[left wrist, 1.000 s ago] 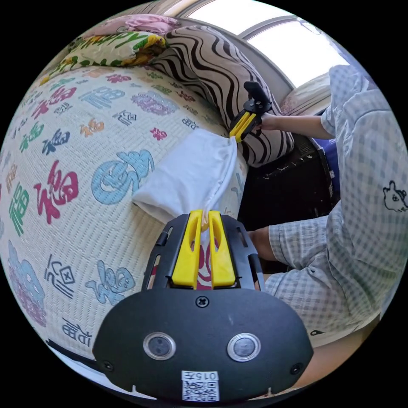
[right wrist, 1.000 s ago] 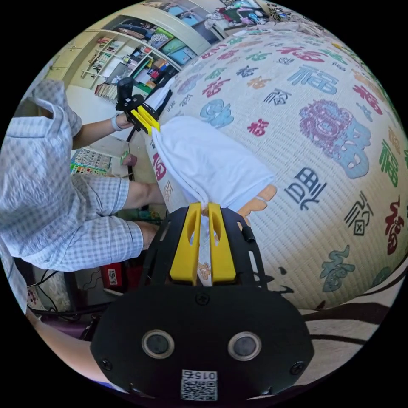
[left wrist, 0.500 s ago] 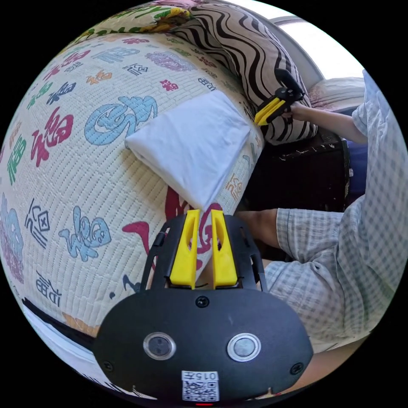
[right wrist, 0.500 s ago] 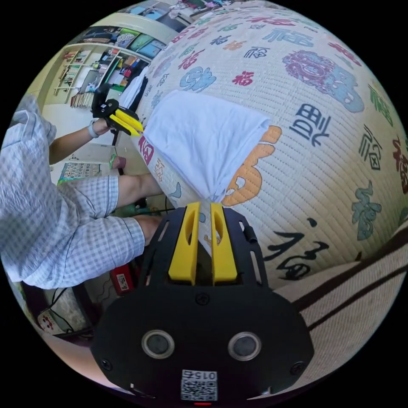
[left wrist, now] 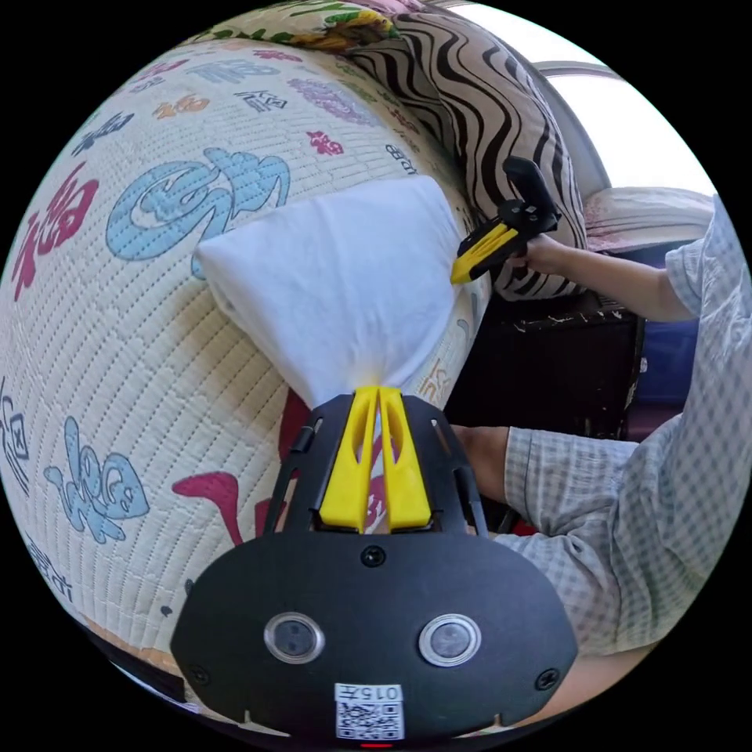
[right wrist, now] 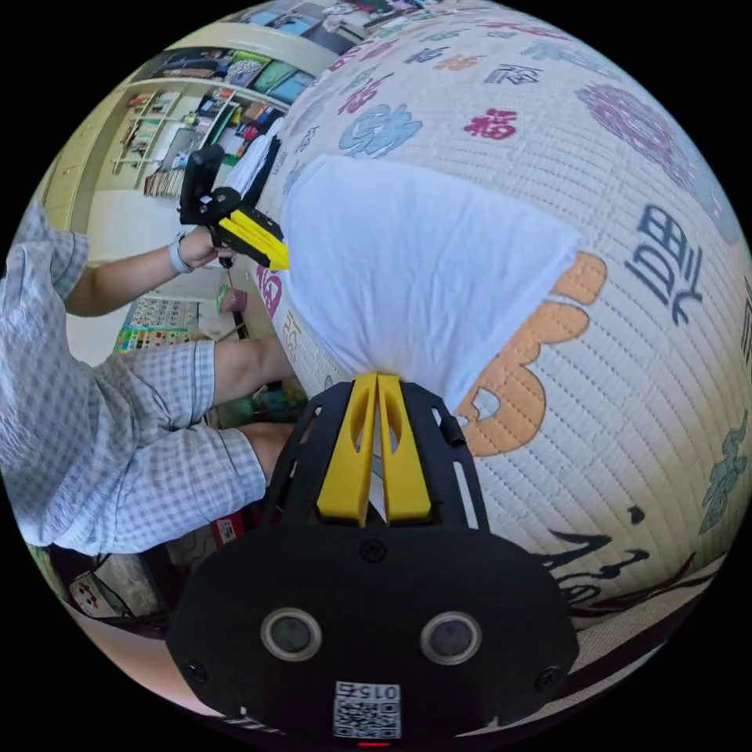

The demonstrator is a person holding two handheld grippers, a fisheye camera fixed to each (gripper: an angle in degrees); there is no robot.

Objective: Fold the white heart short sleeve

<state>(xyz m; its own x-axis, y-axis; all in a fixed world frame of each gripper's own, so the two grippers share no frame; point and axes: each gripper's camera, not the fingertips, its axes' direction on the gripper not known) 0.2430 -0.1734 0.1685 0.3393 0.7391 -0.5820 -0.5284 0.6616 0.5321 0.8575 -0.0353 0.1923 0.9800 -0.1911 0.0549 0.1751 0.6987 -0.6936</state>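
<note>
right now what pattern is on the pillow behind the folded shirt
Wavy black and cream zebra-like stripes on the pillow, clearest in the left gripper view.

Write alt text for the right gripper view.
The right hand-held gripper pinches a corner of the folded white shirt lying on a patterned bed mat. The left hand-held gripper, in a person's hand, meets the shirt's far corner.

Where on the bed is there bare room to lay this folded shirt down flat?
Bare quilt lies open beyond the folded shirt, toward the blue and red characters. It is crowded at the striped pillow and along the bed edge, where both grippers pinch the shirt's corners.
</note>
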